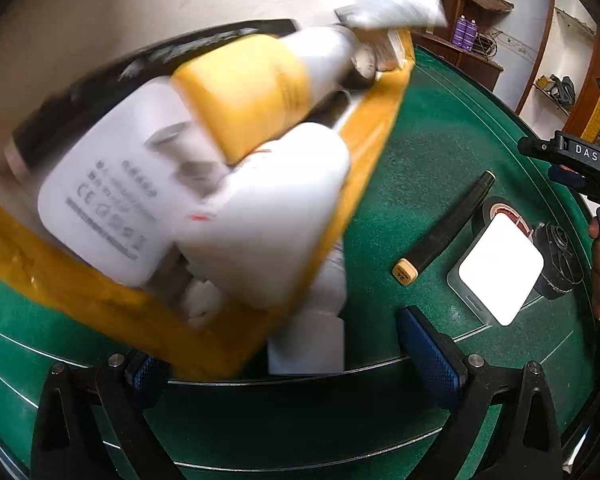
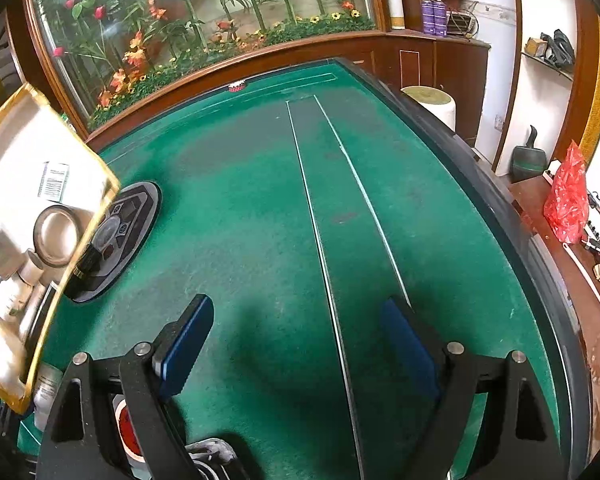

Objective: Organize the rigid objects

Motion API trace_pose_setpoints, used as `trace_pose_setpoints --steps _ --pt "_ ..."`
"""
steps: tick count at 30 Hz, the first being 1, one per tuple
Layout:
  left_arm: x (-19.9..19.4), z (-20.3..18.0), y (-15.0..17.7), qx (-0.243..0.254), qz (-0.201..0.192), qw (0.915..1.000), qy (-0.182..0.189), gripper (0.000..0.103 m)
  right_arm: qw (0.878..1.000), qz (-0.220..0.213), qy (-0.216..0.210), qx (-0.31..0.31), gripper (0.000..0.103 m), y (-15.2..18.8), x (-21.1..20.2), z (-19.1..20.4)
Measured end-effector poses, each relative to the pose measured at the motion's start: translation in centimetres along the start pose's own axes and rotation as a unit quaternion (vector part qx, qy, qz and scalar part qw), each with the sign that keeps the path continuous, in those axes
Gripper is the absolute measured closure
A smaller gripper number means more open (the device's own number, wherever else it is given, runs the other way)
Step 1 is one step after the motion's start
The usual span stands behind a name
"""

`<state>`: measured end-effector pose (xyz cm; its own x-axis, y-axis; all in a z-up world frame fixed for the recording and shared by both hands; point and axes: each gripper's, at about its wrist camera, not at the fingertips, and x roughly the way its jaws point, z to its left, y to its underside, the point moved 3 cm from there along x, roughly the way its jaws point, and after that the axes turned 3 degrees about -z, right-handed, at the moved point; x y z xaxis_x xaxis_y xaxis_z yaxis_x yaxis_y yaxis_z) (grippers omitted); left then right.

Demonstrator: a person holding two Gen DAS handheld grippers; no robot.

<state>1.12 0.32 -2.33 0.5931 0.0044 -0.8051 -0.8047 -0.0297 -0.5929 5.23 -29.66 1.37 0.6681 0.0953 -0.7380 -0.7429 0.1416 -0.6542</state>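
A yellow-taped cardboard box (image 1: 80, 288) is tipped up and motion-blurred, showing a white charger block (image 1: 112, 200), a white bottle with a yellow label (image 1: 252, 92) and another white bottle (image 1: 284, 208) sliding inside. My left gripper (image 1: 290, 360) is open wide, its left fingertip against the box's lower edge. A white container (image 1: 308, 344) lies between the fingers on the green felt. In the right wrist view the box (image 2: 80, 168) tilts at the left with a tape roll (image 2: 56, 236) inside. My right gripper (image 2: 300, 344) hangs open over bare felt.
On the felt to the right lie a black marker with a yellow cap (image 1: 440, 228), a black tape roll (image 1: 500, 206), a white square device (image 1: 500, 268) and a black round part (image 1: 560, 256). A black oval control panel (image 2: 112, 240) sits by the box. The table edge (image 2: 512, 220) runs along the right.
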Motion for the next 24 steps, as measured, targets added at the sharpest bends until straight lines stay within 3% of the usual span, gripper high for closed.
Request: trace_pose_setpoints --steps 24 --pt "-1.7 0.2 1.1 -0.010 -0.005 0.9999 -0.010 0.000 1.000 -0.005 0.005 0.014 0.017 0.1 0.1 -0.7"
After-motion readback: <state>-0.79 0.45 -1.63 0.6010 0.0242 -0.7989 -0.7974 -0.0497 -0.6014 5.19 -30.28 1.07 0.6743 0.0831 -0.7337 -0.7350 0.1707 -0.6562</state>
